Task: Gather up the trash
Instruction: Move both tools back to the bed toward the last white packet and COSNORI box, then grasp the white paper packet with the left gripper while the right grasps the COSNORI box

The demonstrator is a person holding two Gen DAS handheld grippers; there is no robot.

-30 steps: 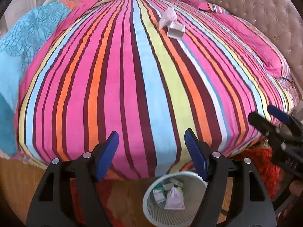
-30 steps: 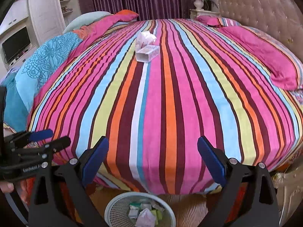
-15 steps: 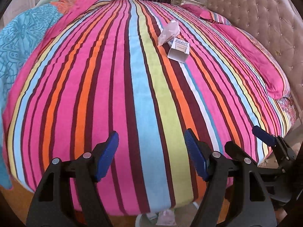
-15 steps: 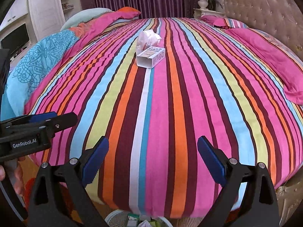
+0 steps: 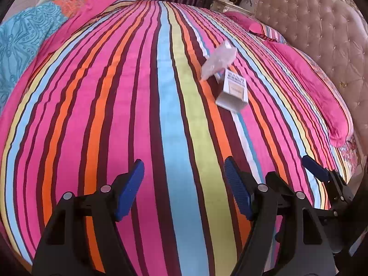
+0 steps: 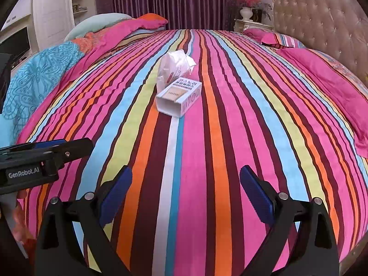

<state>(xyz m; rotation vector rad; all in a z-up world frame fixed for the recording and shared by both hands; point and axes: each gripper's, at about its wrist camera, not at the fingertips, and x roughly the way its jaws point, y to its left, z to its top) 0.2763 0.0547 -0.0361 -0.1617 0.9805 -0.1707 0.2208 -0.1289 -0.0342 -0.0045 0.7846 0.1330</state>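
The striped blanket (image 6: 230, 138) covers the whole bed, and there is lots of bare room on it around the box. The small white box (image 6: 178, 97) lies flat near the middle of the blanket, with its open end facing the grippers. A crinkly clear bag (image 6: 174, 66) sits just behind the box, touching it. A padded headboard (image 6: 322, 16) stands off to the box's right side. The left gripper (image 5: 184, 188) has its fingers wide apart and holds nothing. The right gripper (image 6: 186, 193) is wide apart too, holding nothing. Both hover over the blanket, well short of the box.
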